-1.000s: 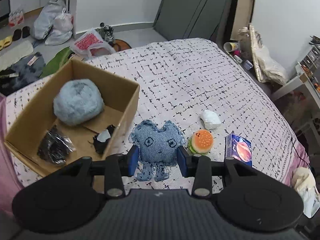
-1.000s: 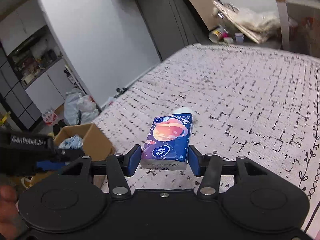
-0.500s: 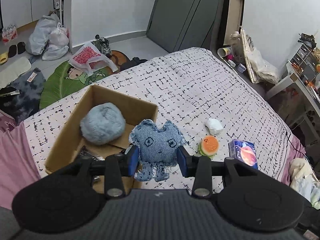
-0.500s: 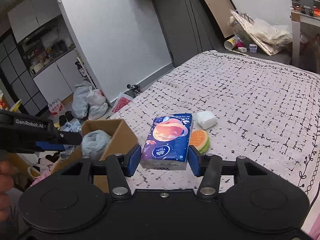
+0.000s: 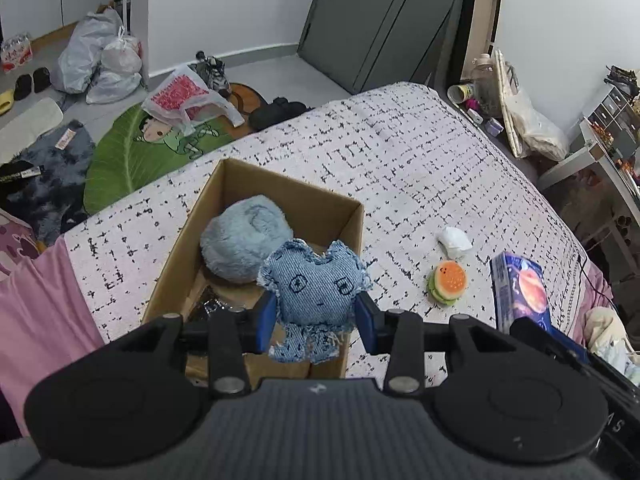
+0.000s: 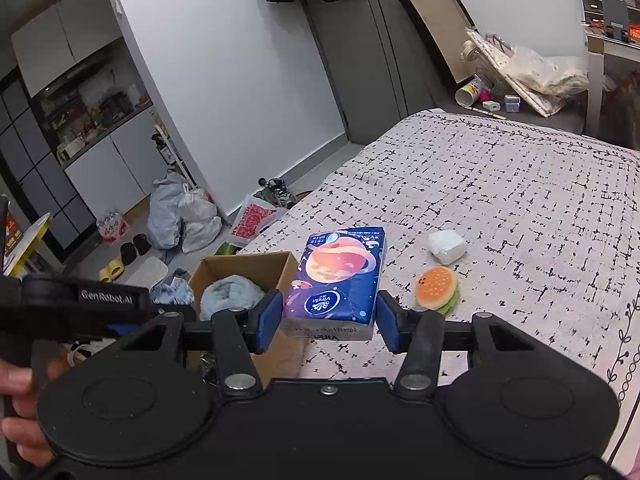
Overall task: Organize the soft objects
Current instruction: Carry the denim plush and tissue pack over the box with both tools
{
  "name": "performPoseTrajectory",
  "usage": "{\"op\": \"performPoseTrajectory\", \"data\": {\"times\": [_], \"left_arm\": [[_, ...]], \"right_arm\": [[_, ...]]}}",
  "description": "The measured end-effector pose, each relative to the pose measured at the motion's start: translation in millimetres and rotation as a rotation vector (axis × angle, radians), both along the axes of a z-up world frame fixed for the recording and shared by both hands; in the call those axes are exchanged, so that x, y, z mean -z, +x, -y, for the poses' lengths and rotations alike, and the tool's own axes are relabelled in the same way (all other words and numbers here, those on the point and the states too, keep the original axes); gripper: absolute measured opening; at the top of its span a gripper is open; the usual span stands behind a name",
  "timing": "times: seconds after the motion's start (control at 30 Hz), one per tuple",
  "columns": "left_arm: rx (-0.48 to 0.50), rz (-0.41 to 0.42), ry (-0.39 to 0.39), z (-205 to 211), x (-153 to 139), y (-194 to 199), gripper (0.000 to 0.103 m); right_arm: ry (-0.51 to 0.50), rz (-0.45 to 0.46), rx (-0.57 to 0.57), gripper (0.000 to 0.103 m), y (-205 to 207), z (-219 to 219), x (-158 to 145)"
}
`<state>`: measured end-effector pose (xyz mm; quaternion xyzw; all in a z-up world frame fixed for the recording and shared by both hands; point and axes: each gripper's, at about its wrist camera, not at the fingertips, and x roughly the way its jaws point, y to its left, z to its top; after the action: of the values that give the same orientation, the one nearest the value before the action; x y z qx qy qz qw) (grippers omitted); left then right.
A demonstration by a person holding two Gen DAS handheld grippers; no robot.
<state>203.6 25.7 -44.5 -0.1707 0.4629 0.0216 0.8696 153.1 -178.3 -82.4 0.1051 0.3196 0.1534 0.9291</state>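
We are holding the left gripper (image 5: 316, 320) over the near part of the cardboard box (image 5: 320, 204), its jaws clenched on the denim plush (image 5: 314, 288), whose frayed legs are hanging below the blue pads. The plush is sitting in the air in front of the box's near right corner, overlapping the fluffy blue ball (image 5: 244, 240) that is lying inside the box. A dark crinkled item (image 5: 208, 304) is also lying in the box, partly hidden by the gripper frame. The box is standing open-topped on the bed (image 5: 400, 152), near the bed's left edge, where the pink sheet (image 5: 40, 320) is dropping away.

We are carrying the tissue pack (image 6: 336, 280) in the right gripper (image 6: 328, 320), its jaws grasping the pack by its long sides, above the bed and just right of the box in that view. In the left wrist view the same pack is showing at the right, near the bed's right edge.

The burger toy (image 5: 447, 282) and the white wad (image 5: 454, 240) are lying on the bedspread to the right of the box, near each other but apart. Beyond them the patterned bedspread is lying open toward the far edge. A hand (image 6: 18, 412) is gripping the left gripper's handle at the left margin of the right wrist view.
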Motion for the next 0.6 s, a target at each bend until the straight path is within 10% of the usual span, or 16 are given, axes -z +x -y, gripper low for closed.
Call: {"op": "performPoseTrajectory", "data": {"times": [0.6], "left_arm": [[0.009,-0.117,-0.109,-22.2,47.8,12.4,0.042]], "right_arm": [[-0.046,-0.066,-0.021,0.05,7.8,-54.7,2.4]]}}
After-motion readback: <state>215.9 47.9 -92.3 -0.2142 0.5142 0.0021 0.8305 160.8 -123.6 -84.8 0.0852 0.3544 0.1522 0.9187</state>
